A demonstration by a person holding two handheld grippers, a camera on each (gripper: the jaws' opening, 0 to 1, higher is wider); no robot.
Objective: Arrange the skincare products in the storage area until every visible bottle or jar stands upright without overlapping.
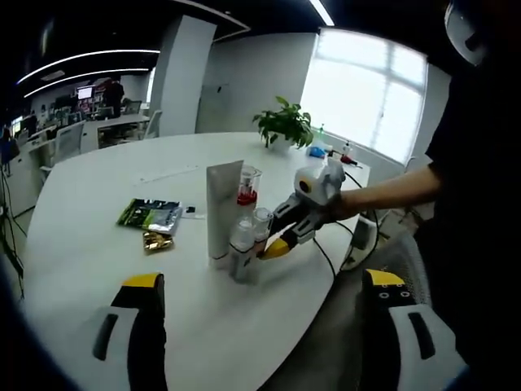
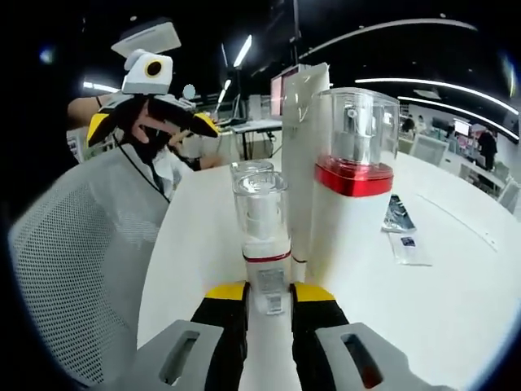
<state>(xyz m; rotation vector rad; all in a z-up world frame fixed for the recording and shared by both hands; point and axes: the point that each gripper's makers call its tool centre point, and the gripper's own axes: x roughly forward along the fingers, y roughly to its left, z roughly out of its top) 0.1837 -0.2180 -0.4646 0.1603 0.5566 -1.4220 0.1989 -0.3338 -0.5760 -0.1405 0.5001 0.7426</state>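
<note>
Gripping a small clear-capped bottle (image 2: 266, 236) low on its body: right gripper (image 2: 269, 303), yellow-tipped jaws pressed against both sides of the bottle, seen in the right gripper view. Standing upright near the curved table (image 1: 98, 175) edge, same bottle (image 1: 242, 244), within a tight cluster of skincare products. Just beside it, a second clear-capped bottle (image 1: 261, 224), a tall white tube (image 1: 221, 210) standing on its cap, and a white pump bottle with a red collar (image 1: 247, 186) under a clear cover. Reaching in from the table's rim, right gripper (image 1: 275, 247), held by a person's hand. Hovering well apart from the cluster with jaws spread wide: left gripper (image 1: 264, 281). Lying flat farther along the tabletop, a green sachet (image 1: 151, 215) and a small gold packet (image 1: 157, 240). Potted plant (image 1: 285, 124) at the far edge.
</note>
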